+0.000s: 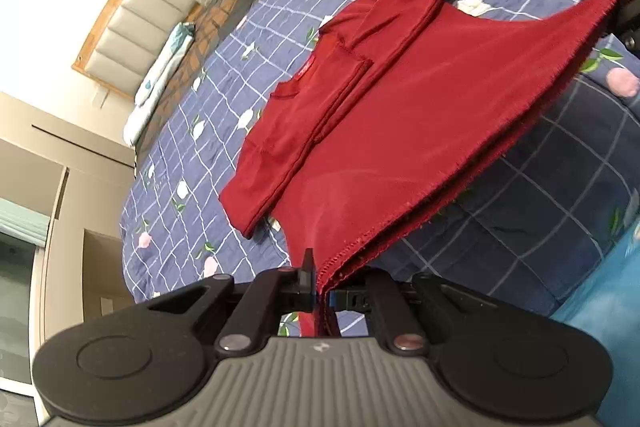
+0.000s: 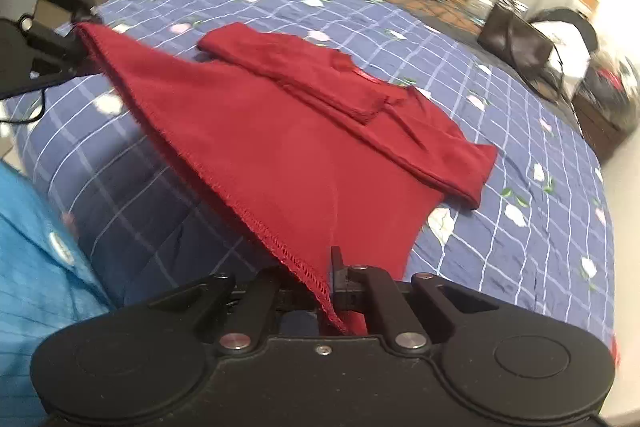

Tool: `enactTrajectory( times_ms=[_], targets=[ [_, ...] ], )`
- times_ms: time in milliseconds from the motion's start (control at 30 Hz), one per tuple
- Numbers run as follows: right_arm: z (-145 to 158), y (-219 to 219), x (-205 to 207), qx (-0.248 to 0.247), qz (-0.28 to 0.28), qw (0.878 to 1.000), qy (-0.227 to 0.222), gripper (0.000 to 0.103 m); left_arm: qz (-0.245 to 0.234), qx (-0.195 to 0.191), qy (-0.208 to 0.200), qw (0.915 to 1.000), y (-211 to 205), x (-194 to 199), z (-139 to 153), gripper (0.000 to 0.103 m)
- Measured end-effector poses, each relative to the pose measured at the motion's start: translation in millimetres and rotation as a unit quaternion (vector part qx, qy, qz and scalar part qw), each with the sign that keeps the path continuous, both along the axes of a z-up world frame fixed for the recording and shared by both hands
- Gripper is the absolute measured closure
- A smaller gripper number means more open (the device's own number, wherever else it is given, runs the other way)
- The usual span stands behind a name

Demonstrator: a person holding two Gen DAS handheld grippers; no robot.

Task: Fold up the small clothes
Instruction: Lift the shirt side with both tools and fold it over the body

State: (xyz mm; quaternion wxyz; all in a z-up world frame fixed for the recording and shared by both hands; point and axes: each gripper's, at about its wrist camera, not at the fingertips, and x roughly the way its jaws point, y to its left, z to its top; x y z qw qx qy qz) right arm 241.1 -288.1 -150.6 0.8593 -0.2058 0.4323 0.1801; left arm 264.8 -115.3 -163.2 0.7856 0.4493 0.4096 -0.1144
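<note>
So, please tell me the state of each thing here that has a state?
Red shirt: sleeves folded in, hem lifted off the bed, collar end lying flat.
Left tool: shut on the hem corner.
Right tool: shut on the other hem corner.
Brown bag: resting on the bed.

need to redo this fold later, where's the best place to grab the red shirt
Grip the dark red knit shirt at the two corners of its stitched bottom hem, coming from the near bed edge. That hem is the free straight edge, as the left tongs and right tongs show, each shut on a corner.
</note>
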Motion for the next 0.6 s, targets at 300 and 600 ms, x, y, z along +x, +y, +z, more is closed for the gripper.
enactTrajectory(
  times_ms=[300, 600],
  targets=[
    [18.2, 1.2, -44.1, -0.017, 0.066, 0.997, 0.027, 0.100, -0.007, -0.007, 0.012, 0.9999, 2.3, -50.0, 5.8, 0.099],
    [31.2, -2.2, -85.6, 0.039, 0.089, 0.986, 0.132, 0.100, -0.004, -0.017, 0.058, 0.9981, 15.9, -105.2, 12.2, 0.099]
  ],
)
